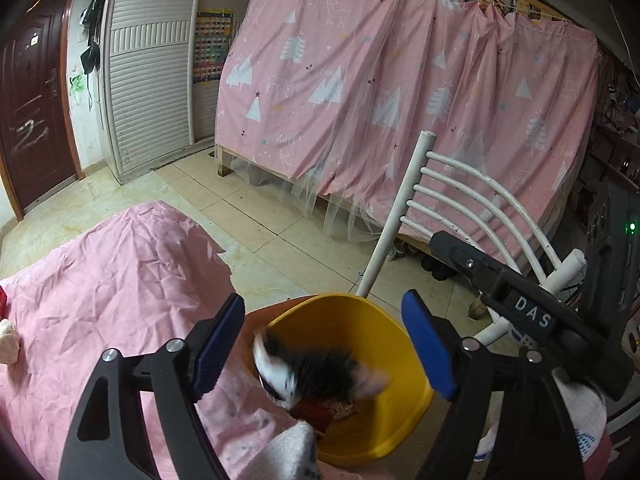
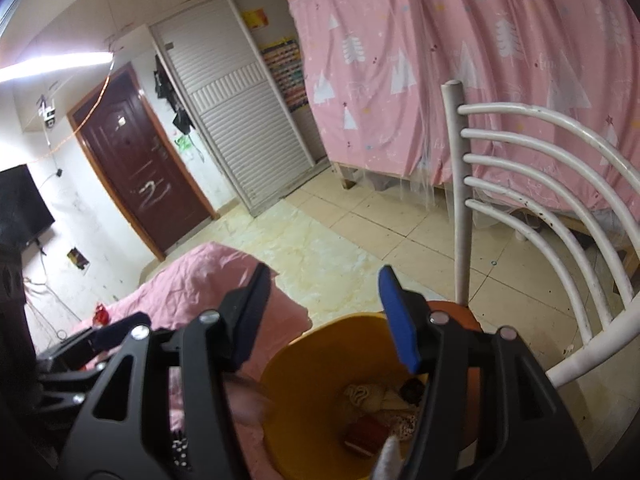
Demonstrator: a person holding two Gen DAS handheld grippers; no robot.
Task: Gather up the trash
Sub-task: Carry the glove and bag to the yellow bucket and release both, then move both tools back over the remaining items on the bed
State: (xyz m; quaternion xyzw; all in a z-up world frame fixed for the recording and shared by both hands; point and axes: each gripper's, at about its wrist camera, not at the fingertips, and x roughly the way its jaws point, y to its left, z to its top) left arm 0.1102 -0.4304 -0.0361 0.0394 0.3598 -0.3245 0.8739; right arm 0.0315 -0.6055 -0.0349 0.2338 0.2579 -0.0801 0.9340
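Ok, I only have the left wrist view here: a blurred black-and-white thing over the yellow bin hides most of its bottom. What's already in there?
Observer: The right wrist view shows inside the yellow bin: a red packet, cream crumpled pieces and a small dark item.
Operator: And the right gripper, is it carrying anything?
Observer: No. From its own camera the jaws stand apart with nothing between them, above the bin's rim.
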